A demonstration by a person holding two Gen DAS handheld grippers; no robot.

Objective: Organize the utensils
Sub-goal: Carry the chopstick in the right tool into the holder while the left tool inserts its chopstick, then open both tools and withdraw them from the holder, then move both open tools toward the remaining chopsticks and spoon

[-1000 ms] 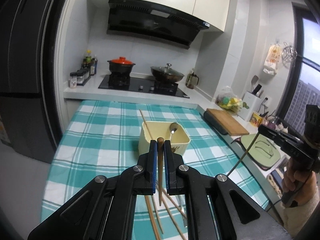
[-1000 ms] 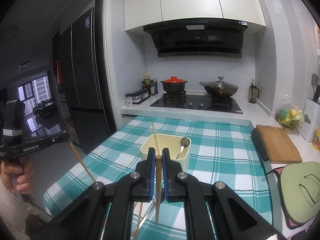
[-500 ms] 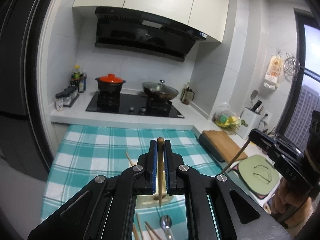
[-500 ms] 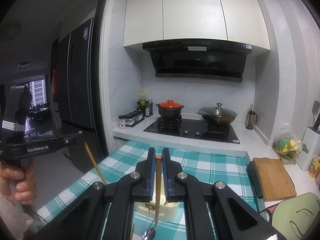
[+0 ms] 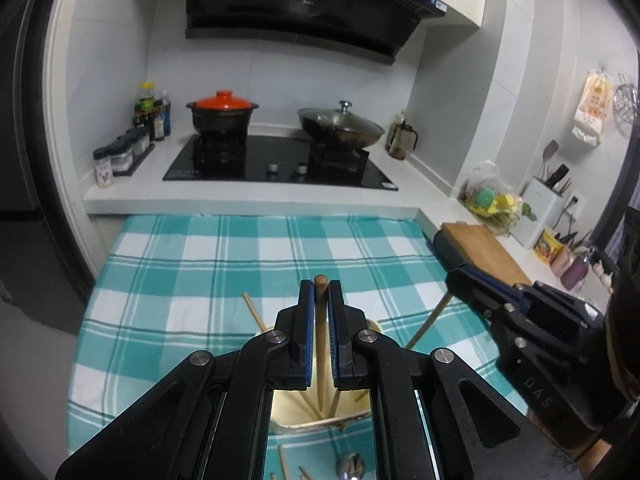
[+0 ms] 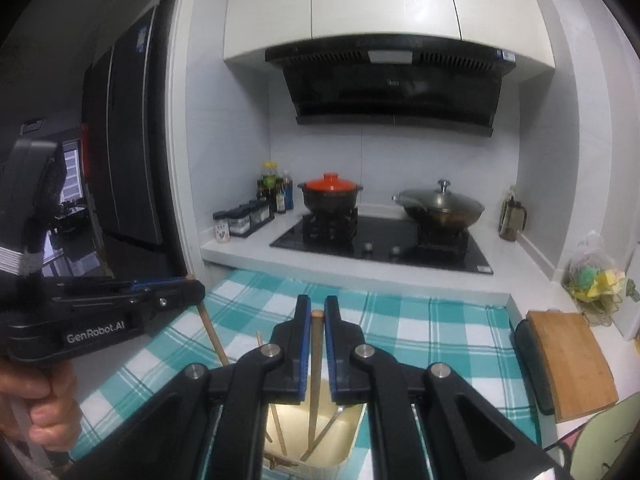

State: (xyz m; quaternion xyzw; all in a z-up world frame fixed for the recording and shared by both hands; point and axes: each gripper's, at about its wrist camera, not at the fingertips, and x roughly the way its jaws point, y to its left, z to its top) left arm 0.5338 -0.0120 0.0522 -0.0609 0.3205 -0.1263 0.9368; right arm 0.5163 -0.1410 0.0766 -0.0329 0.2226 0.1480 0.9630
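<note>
My left gripper (image 5: pixel 320 286) is shut on a wooden chopstick (image 5: pixel 320 360) that hangs nearly upright, its lower end down inside the cream box (image 5: pixel 288 420) on the checked cloth. My right gripper (image 6: pixel 317 302) is shut on a second chopstick (image 6: pixel 315 380), whose tip also reaches into the box (image 6: pixel 344 448). Each gripper shows in the other's view, close beside the box: the right gripper (image 5: pixel 456 280) and the left gripper (image 6: pixel 196 288). Another chopstick (image 6: pixel 276 428) and a spoon handle (image 6: pixel 332 424) lean in the box. A spoon (image 5: pixel 352 464) and loose chopsticks (image 5: pixel 285 462) lie on the cloth in front.
Behind the teal checked table (image 5: pixel 200 264) runs a white counter with a black hob (image 5: pixel 280 164), a red-lidded pot (image 5: pixel 222 114), a wok (image 5: pixel 340 128) and spice jars (image 5: pixel 120 156). A wooden cutting board (image 6: pixel 572 364) lies to the right. A dark fridge (image 6: pixel 124 160) stands left.
Both grippers have moved forward over the table with their chopsticks. The cream box, earlier ahead of them, now sits right under the jaws, and the chopstick tips hang into it.
</note>
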